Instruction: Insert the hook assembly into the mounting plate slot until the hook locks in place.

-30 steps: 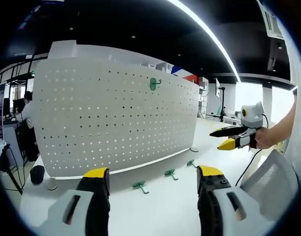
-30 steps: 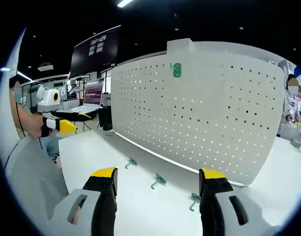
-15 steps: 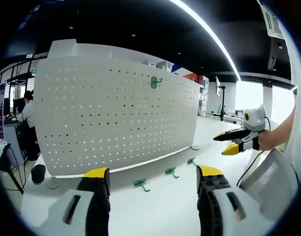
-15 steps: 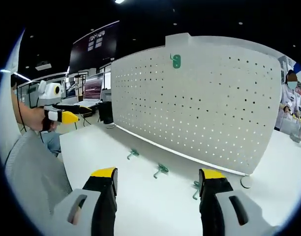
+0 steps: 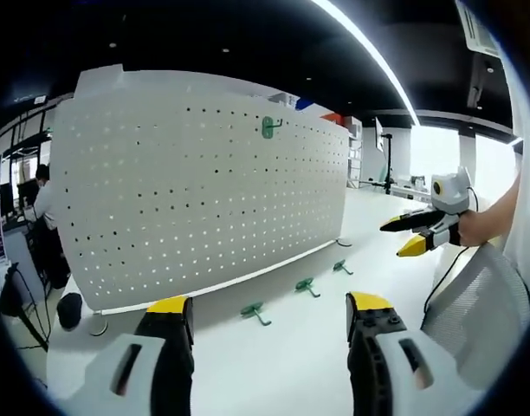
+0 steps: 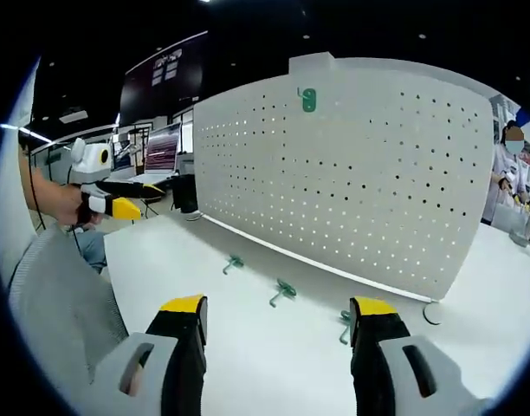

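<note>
Left gripper point(image 5: 261, 316): jaws spread, holding nothing. Three green hooks lie in a row on the white table point(image 5: 282, 364) along the foot of the upright pegboard point(image 5: 196, 173): left hook point(image 5: 255, 310), middle hook point(image 5: 305, 285), right hook point(image 5: 341, 267). The left hook lies just ahead of the left gripper. Right gripper point(image 6: 278, 316): released, empty. One hook point(image 5: 268, 126) already hangs high on the pegboard.

The three green hooks point(image 5: 255, 311) on the counter point(image 5: 282, 364) are too small to make out their shape. In the right gripper view, the nearest hook point(image 6: 345, 322) is partly hidden behind the right tool point(image 6: 278, 334). The pegboard point(image 6: 360, 182) hides whatever stands behind it.
</note>
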The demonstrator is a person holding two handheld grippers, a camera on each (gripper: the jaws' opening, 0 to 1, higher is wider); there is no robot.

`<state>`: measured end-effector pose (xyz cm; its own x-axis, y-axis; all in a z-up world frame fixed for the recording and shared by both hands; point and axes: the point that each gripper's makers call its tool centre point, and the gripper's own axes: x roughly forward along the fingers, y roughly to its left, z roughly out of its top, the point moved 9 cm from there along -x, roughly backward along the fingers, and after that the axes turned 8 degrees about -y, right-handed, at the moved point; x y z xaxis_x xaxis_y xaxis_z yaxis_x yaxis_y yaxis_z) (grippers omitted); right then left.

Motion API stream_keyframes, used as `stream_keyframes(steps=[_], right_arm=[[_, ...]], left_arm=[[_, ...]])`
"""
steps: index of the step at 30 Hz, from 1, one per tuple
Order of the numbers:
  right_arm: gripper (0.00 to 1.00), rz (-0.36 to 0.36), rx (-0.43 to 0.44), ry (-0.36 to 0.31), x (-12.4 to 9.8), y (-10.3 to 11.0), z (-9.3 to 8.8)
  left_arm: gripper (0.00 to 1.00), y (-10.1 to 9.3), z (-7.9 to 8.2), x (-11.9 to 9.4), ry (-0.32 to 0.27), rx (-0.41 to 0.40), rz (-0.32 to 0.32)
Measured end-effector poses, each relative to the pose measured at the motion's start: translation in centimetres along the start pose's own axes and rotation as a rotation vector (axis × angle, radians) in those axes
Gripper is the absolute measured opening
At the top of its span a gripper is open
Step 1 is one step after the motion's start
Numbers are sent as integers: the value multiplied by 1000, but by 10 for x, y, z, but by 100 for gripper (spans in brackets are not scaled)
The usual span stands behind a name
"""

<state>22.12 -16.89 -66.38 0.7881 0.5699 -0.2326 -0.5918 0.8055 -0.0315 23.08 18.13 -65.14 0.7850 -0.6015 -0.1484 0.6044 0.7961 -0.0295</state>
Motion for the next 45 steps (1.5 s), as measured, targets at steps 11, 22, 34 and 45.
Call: stream_keyframes(steps=[11,22,34,45], right_arm=[[64,16,10,8,1,2,-2],[63,32,3,11,1,5,-2],[63,41,2,13,2,7,-2],[63,47,3,13,2,8,-2]], left_arm=[[72,24,-9,30,158,92,-134],[70,43,-13,68,270,146,-262],[65,52,-31,101,432,284,-427],[62,61,-50,125,560,369,-512]])
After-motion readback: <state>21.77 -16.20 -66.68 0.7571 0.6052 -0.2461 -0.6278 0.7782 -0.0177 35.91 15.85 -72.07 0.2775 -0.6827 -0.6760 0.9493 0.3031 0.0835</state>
